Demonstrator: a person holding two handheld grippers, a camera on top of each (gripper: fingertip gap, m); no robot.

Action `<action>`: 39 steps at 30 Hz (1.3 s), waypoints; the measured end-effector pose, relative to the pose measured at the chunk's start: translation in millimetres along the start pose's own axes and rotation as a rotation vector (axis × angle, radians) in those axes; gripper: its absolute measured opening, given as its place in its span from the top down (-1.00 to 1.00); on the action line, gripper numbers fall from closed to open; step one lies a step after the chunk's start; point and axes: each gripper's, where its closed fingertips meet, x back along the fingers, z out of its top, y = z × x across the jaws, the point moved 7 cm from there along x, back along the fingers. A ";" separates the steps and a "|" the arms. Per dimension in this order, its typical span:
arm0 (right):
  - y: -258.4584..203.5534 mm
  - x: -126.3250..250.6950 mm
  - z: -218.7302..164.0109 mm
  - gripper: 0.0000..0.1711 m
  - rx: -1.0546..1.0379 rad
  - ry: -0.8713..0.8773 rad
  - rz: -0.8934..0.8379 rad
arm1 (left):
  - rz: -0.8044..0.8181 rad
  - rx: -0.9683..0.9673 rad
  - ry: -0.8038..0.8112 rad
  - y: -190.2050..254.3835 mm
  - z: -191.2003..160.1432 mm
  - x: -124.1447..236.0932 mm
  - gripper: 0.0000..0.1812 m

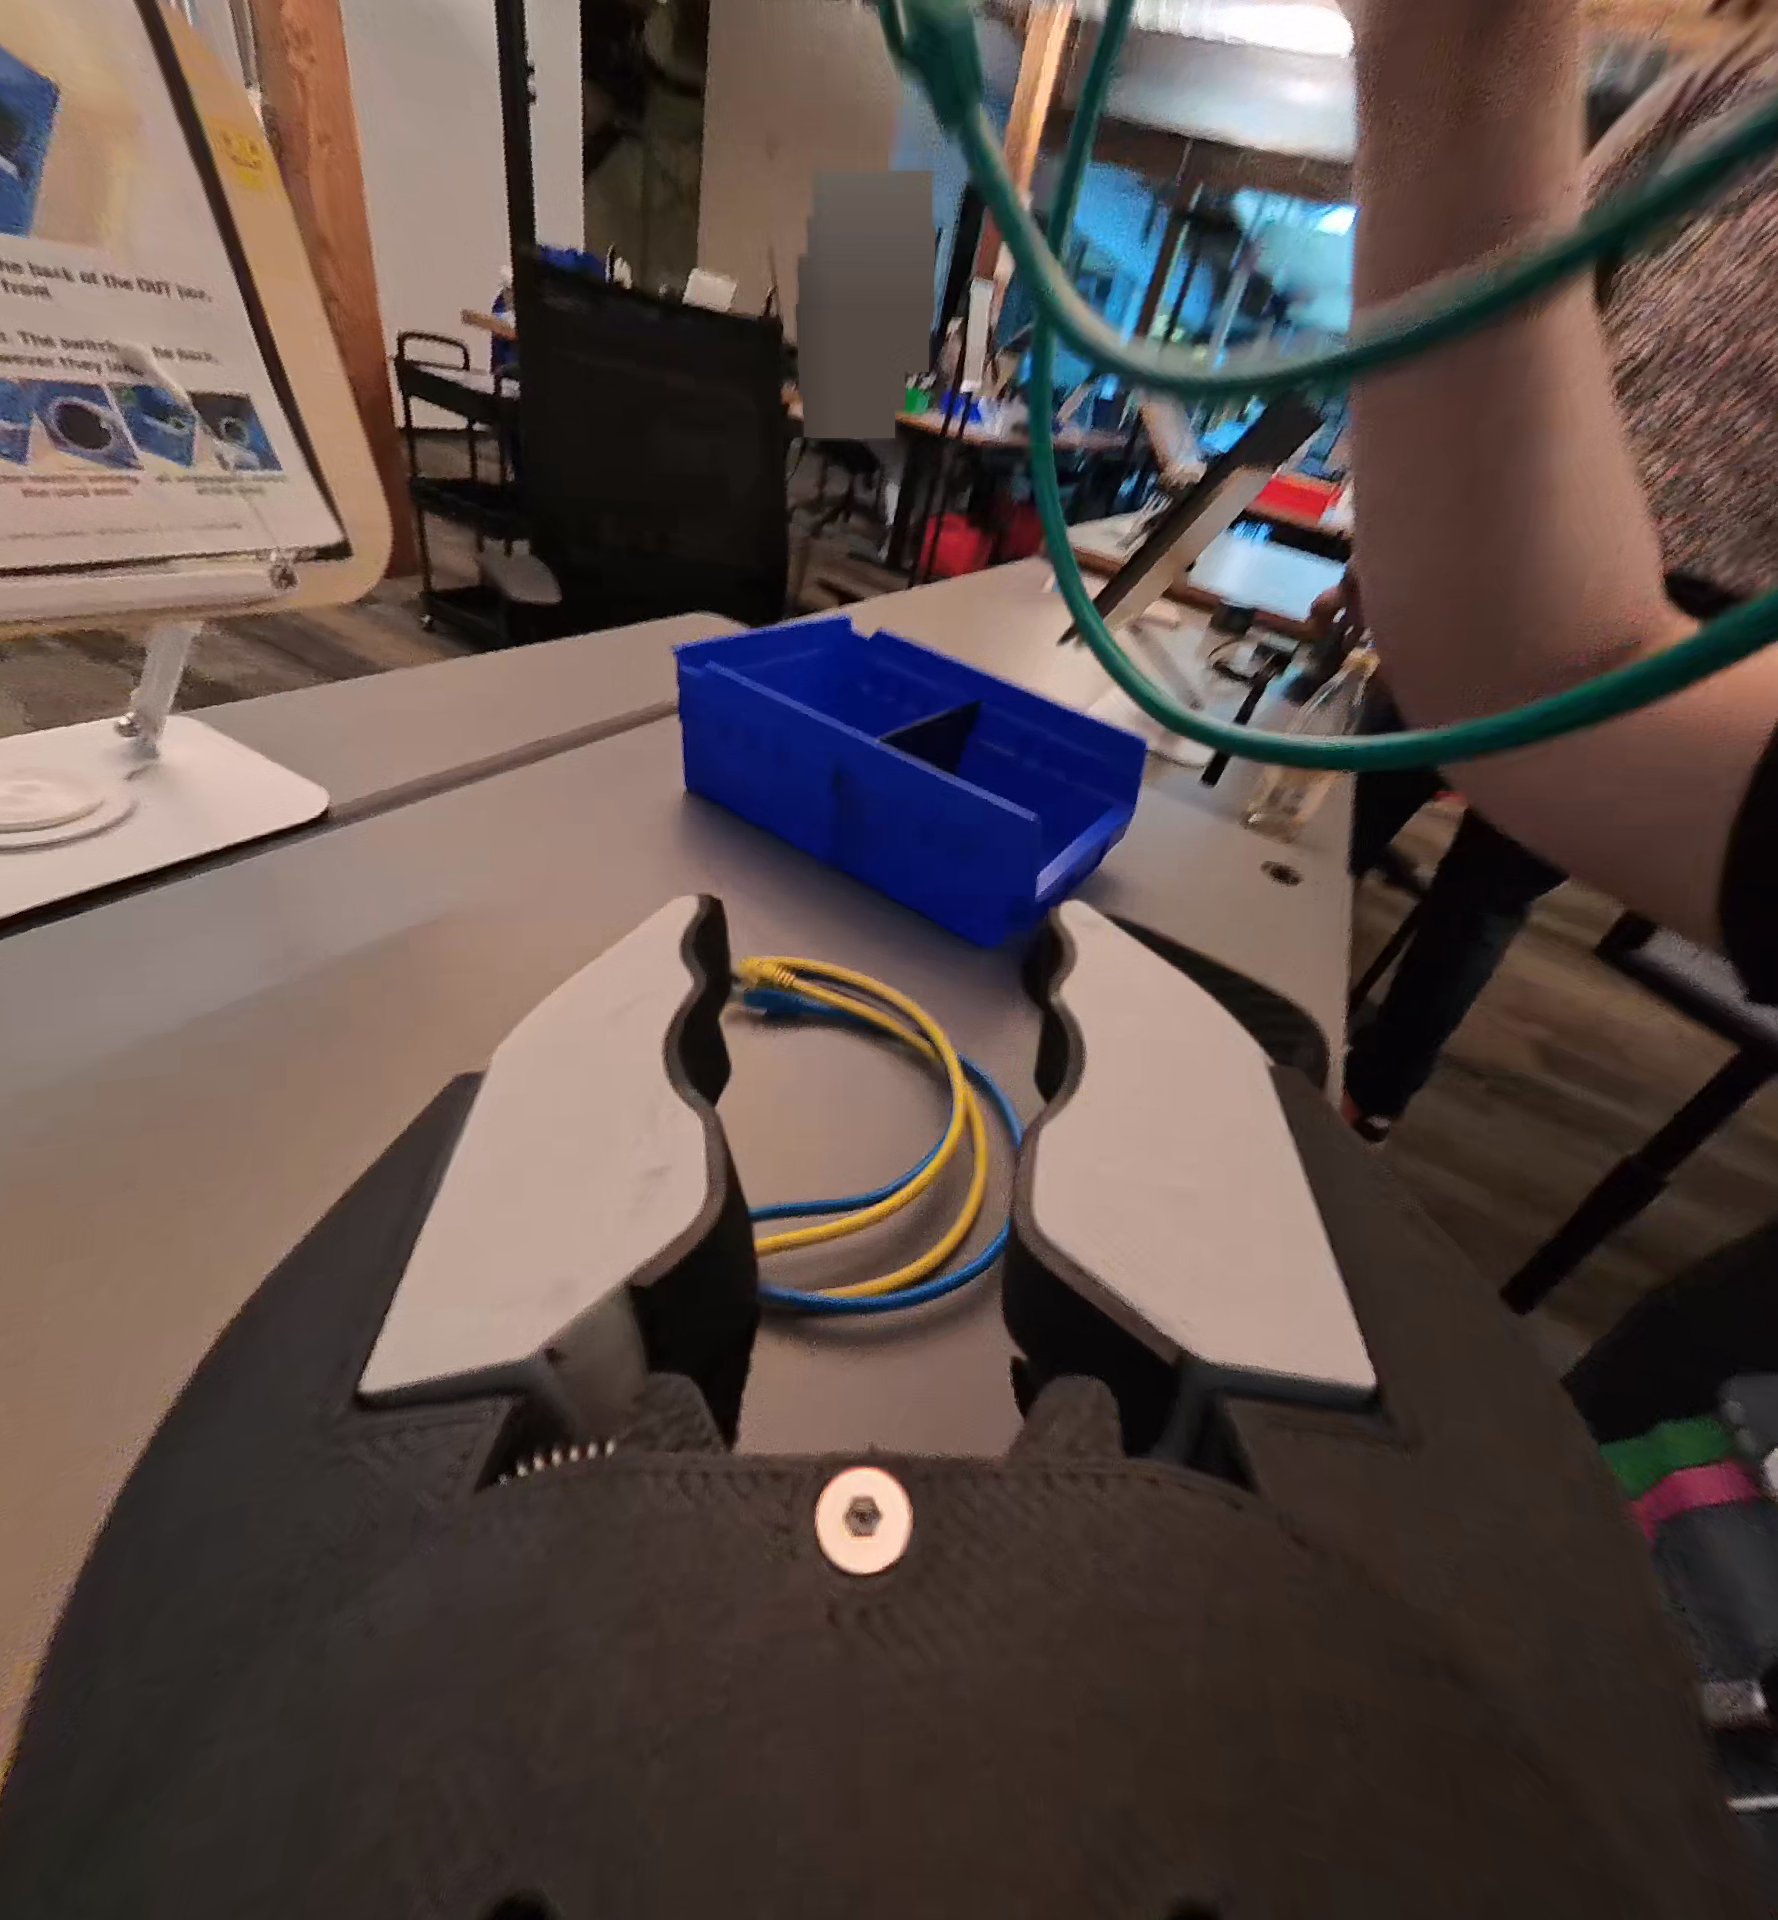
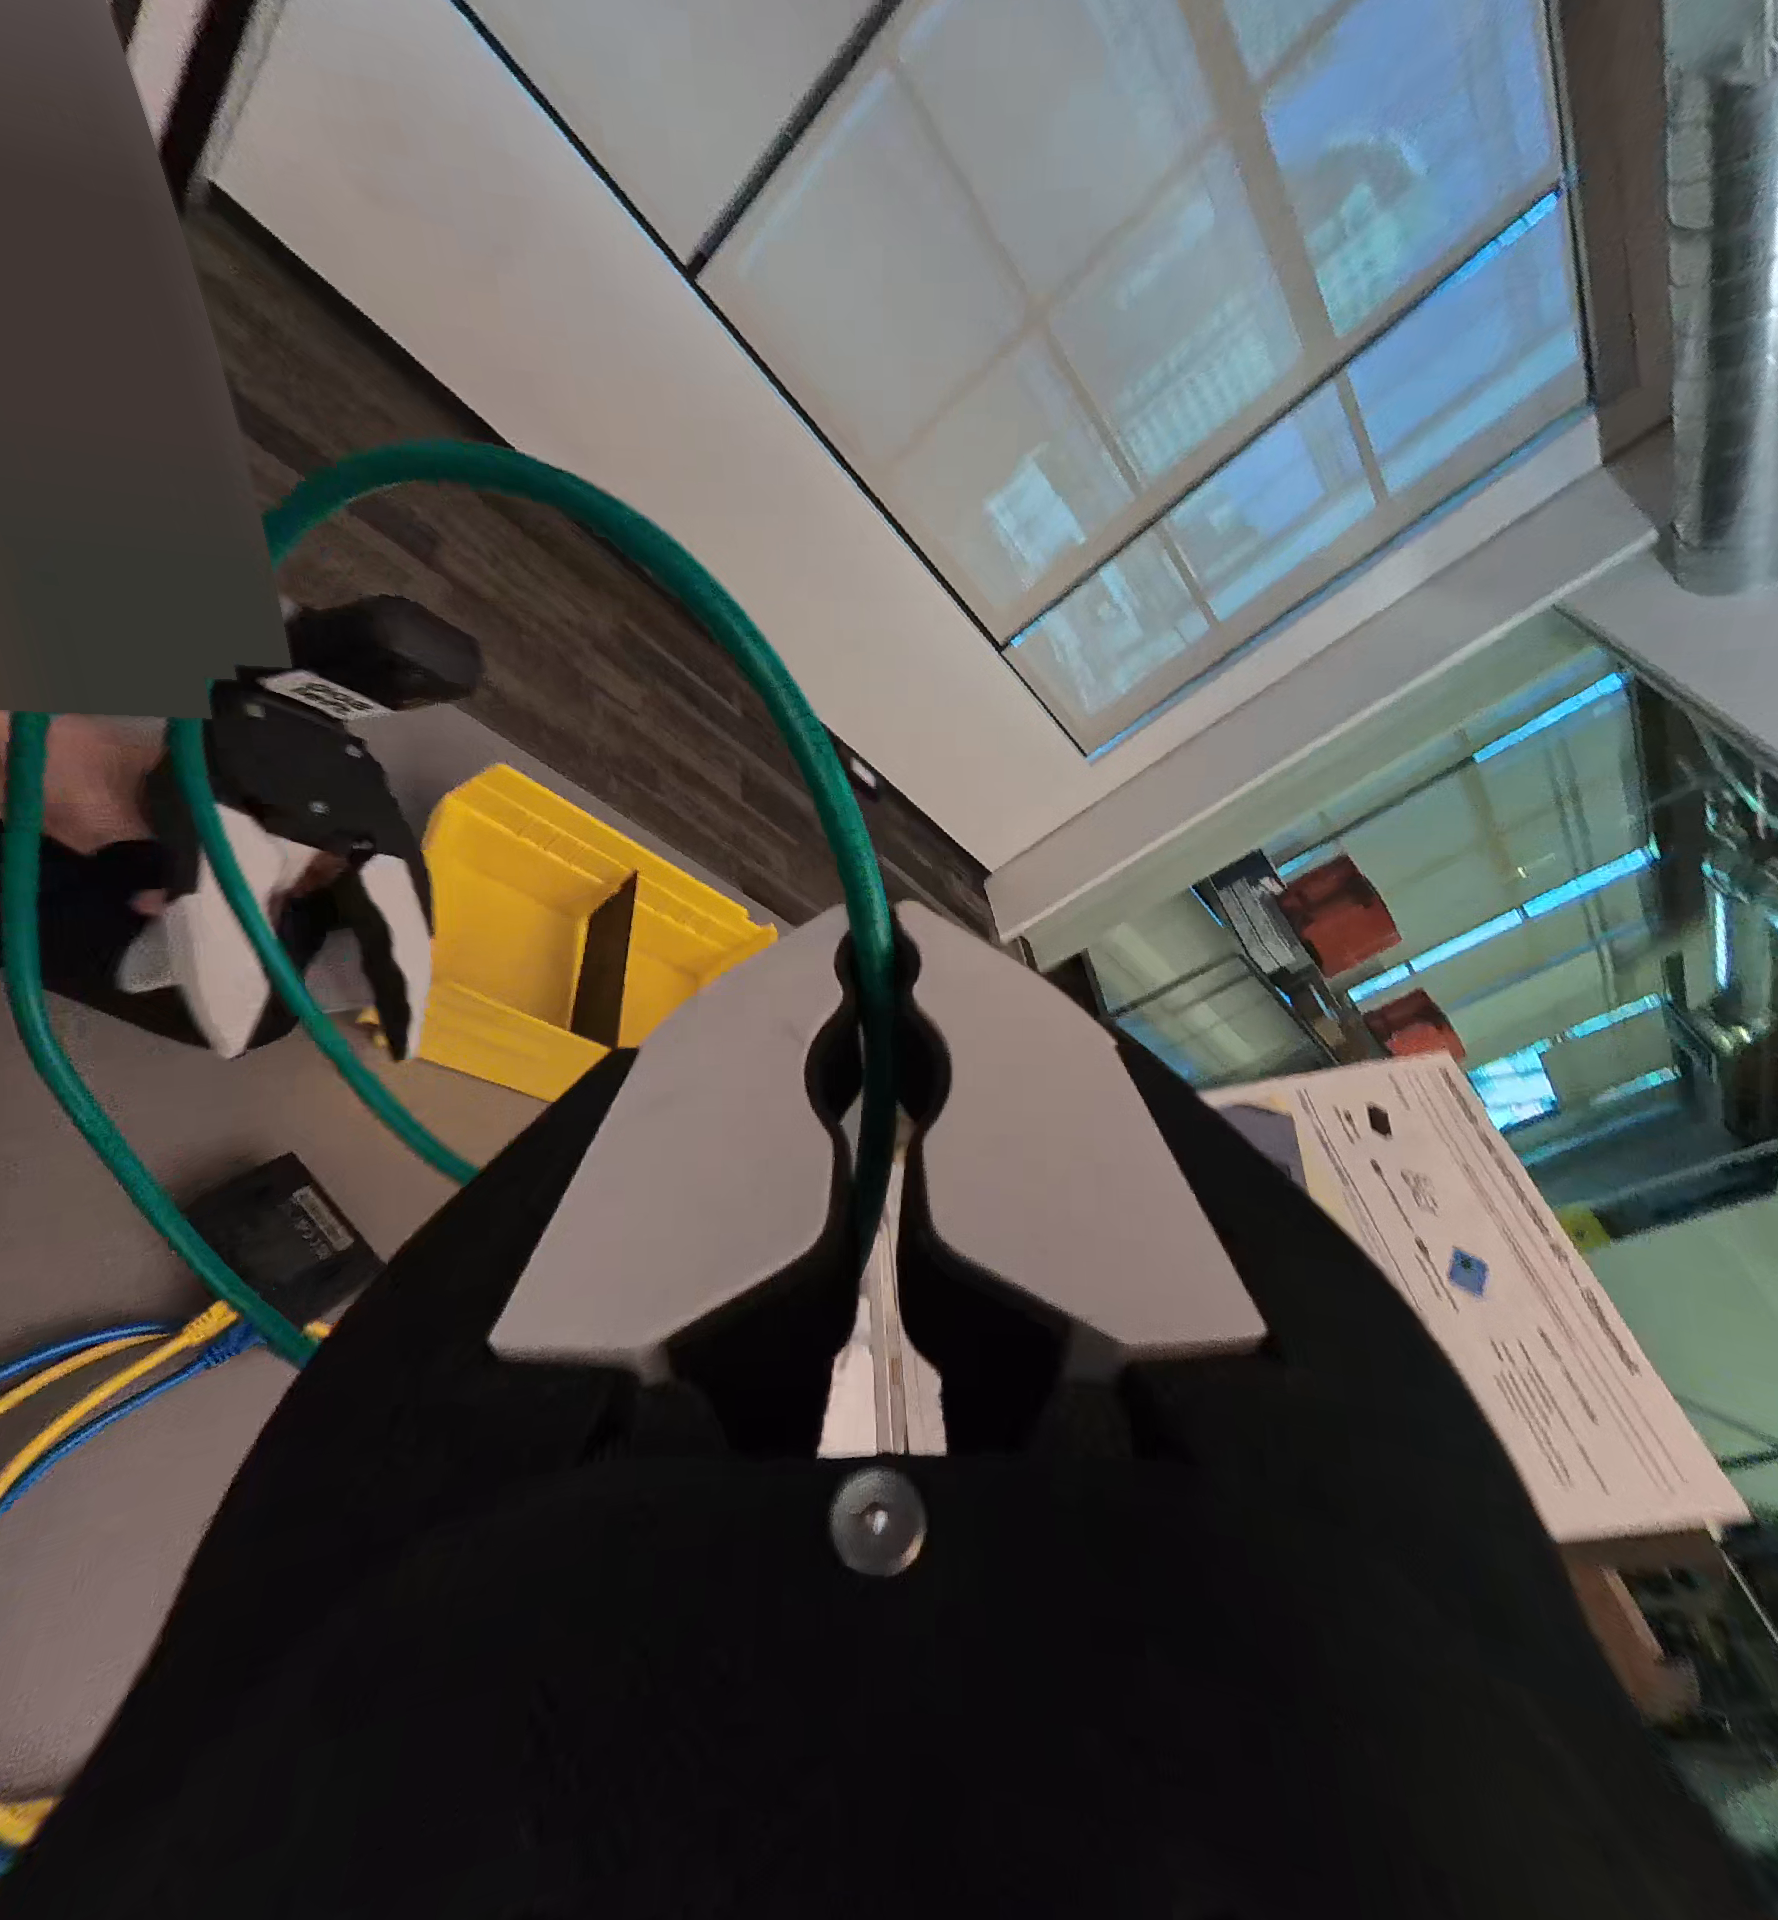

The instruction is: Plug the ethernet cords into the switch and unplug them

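My left gripper is open and empty, low over the grey table. A yellow cord and a blue cord lie coiled together on the table between its fingers. My right gripper is shut on a green cord, held high and tilted up. The green cord loops down through the air. A small black switch sits on the table beside the yellow and blue cords' plugs. The left gripper also shows in the right wrist view.
A blue bin stands just beyond the left fingers. A yellow bin stands past the switch. An instruction sheet on a stand is at the left. A person's arm crosses the right side, above the table's right edge. There is about 25 cm between the tips of the two grippers.
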 end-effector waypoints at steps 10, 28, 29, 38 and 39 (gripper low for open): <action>-31.0 -11.7 10.6 0.99 0.015 0.291 0.191 | -0.457 0.217 0.181 -2.5 30.0 -32.2 0.26; -27.7 7.5 -15.5 0.98 -0.171 0.561 0.202 | -1.039 0.248 0.322 44.1 71.4 -72.4 0.47; -26.0 8.6 -19.2 0.98 -0.180 0.559 0.189 | -1.042 0.251 0.331 44.8 72.1 -72.6 0.51; -12.5 11.4 -56.0 0.98 -0.300 0.568 0.119 | -0.990 0.216 0.420 55.0 77.4 -76.4 0.53; -11.6 11.3 -58.9 0.98 -0.317 0.585 0.117 | -0.991 0.215 0.437 56.3 79.0 -76.5 0.56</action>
